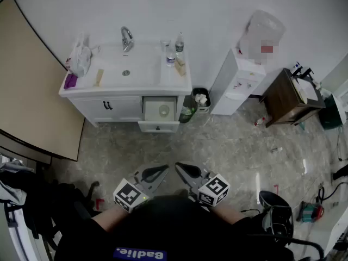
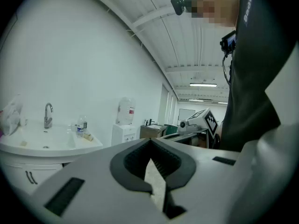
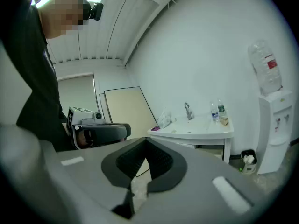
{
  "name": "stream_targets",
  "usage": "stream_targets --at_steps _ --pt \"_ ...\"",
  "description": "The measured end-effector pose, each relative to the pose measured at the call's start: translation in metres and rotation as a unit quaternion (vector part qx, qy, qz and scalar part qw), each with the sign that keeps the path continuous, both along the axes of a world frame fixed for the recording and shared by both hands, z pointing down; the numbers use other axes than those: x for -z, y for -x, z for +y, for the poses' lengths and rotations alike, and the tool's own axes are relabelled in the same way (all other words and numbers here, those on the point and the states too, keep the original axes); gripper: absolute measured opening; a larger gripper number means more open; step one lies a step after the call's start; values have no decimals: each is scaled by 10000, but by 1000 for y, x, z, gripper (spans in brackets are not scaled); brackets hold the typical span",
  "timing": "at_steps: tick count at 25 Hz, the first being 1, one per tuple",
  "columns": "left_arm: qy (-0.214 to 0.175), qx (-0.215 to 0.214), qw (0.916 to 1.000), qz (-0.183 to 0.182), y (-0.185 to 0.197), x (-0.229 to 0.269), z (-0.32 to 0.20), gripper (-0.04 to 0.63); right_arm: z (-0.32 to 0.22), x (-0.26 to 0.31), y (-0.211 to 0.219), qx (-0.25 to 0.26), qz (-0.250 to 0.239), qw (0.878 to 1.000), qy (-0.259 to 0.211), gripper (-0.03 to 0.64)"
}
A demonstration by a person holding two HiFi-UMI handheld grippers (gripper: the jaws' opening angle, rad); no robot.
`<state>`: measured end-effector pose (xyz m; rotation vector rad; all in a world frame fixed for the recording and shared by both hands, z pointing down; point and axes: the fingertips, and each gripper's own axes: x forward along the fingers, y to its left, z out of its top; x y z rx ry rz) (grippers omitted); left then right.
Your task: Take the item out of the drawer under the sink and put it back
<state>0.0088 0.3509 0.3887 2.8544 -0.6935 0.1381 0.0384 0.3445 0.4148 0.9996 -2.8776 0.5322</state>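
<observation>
While far from the drawer [image 1: 158,126], left gripper [image 1: 165,169], right gripper [image 1: 178,166]: closed.

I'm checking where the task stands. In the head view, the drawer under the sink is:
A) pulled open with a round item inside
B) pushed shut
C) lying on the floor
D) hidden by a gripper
A: the drawer juts out of the vanity, with a pale round item lying in it.

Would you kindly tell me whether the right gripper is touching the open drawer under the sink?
Apart. The head view shows the right gripper held close to the person, with a broad stretch of floor between it and the drawer.
</observation>
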Motion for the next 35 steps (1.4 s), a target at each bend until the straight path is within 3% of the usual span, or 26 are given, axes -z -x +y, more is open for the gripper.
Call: stream_targets --at_steps 17,27,35 --pt "-76 11 9999 -93 -3 3 3 6 2 4 0 105 -38 9999 -8 2" --pt "-171 299 9993 -120 -32 12 -4 6 -4 14 -32 318 -55 9994 -155 2" --pt "50 577 9980 -245 -63 -4 -9 6 -16 -4 -67 424 -15 9990 101 2"
